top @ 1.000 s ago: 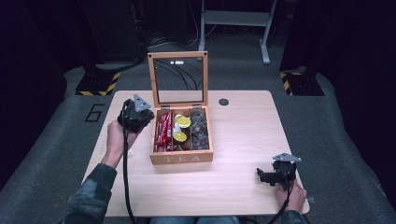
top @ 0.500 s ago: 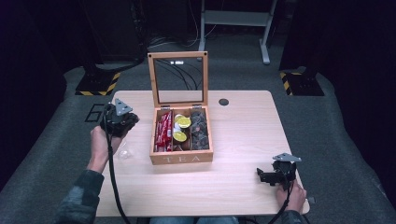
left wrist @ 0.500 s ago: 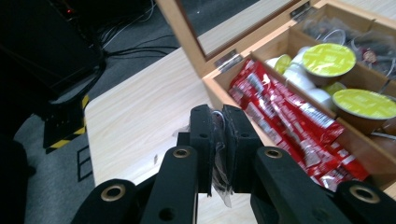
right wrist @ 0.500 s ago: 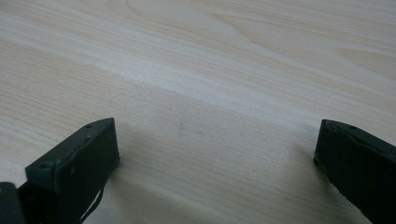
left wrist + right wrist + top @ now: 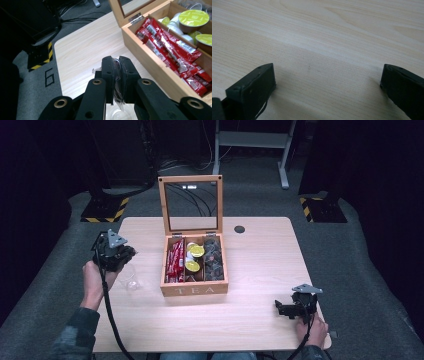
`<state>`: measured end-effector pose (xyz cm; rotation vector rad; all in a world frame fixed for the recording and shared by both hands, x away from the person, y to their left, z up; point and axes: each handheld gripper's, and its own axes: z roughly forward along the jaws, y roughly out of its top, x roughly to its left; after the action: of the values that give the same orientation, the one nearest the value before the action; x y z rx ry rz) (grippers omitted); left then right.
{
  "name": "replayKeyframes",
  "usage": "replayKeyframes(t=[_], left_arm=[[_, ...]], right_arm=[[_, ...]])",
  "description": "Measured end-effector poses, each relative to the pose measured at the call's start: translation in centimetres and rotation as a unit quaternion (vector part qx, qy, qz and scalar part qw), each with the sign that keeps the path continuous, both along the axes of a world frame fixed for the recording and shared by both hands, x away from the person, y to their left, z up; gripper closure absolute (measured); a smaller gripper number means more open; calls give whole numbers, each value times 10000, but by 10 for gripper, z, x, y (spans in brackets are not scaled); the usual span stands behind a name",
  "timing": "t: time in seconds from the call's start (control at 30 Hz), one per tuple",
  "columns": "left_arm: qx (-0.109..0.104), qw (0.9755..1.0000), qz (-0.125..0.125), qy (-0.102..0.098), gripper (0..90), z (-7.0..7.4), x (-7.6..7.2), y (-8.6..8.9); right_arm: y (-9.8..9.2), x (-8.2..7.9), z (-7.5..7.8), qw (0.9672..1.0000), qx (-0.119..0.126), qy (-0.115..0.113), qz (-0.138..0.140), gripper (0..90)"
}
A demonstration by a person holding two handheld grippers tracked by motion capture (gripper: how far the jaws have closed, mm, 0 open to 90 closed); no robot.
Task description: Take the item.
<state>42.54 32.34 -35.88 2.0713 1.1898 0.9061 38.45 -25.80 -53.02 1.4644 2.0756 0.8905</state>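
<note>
- The left gripper point(image 5: 117, 72) is closed on a small dark crinkled packet point(image 5: 117, 86), above a clear glass cup point(image 5: 128, 279) near the left edge of the light wooden table point(image 5: 260, 255).
- The right gripper point(image 5: 289, 309) rests with wide open jaws near the table's front right corner.

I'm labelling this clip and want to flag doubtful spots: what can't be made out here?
- Packet in the left gripper: its jaws cover it in the left gripper view; too small in the high view.
- Dark packets in the tea box: too small in the high view.
- Clear cup: cut off by the bottom edge in the left gripper view.
</note>
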Motion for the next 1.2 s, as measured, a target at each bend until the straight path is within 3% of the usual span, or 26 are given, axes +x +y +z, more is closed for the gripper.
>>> replayKeyframes(t=[0.4,0.8,1.2], left_arm=[[-34,9991,79,427,827,-18,-1,15],[-164,9973,191,689,826,-42,3,27],[-167,9953,204,933,822,-54,6,30]], right_arm=[[0,0,0,10000,-6,-7,-16,0],[0,0,0,10000,1,5,12,0],[0,0,0,10000,6,7,17,0]])
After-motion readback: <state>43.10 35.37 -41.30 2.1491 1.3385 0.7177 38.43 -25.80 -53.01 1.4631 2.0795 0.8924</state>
